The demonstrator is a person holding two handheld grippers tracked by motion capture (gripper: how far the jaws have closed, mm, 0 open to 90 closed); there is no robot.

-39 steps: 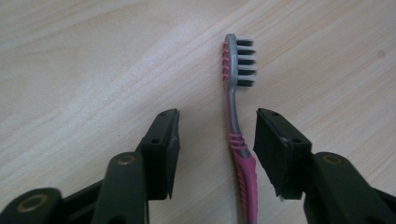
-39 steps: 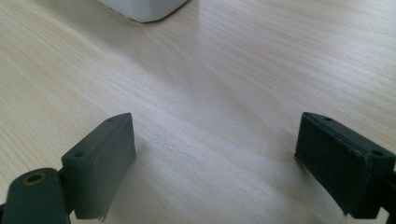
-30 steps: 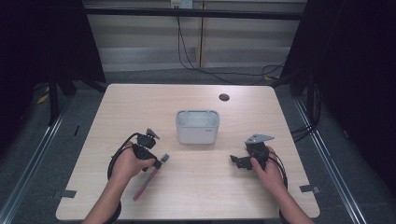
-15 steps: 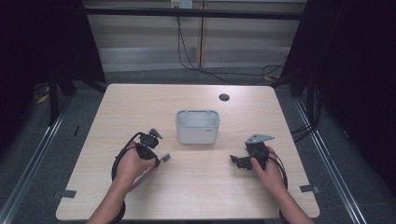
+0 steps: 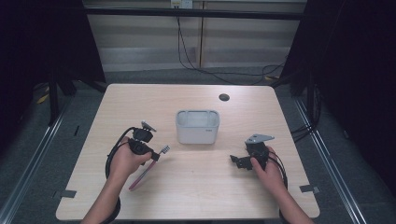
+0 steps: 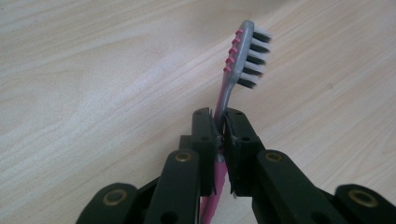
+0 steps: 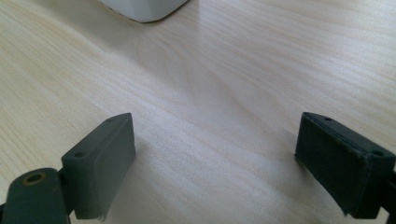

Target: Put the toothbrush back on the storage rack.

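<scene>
Left gripper sits on the near-left part of the table, jaws clamped on the neck of a toothbrush; earlier frames are given, and the jaws have just been closing, brush between them. In the left gripper view the grey neck and pink handle pass between the two black pads, and the bristled head stands clear beyond the tips, bristles turned to that view's right. From the high view the brush's long axis runs on a diagonal: head up and right toward the white bin, pink handle trailing down and left, near the person's left hand. Handle end looks to rest on or just above the table; cannot tell which. Bin stands at table centre, open top up, ahead and right of the brush head, near but apart. Left hand is plainly the nearer one. Right gripper rests near-right, jaws wide apart with nothing between them; its own view has bare table and a corner of the bin ahead. Judgement: next move likely calls for lifting the brush and carrying it head-first up and right to the bin.
</scene>
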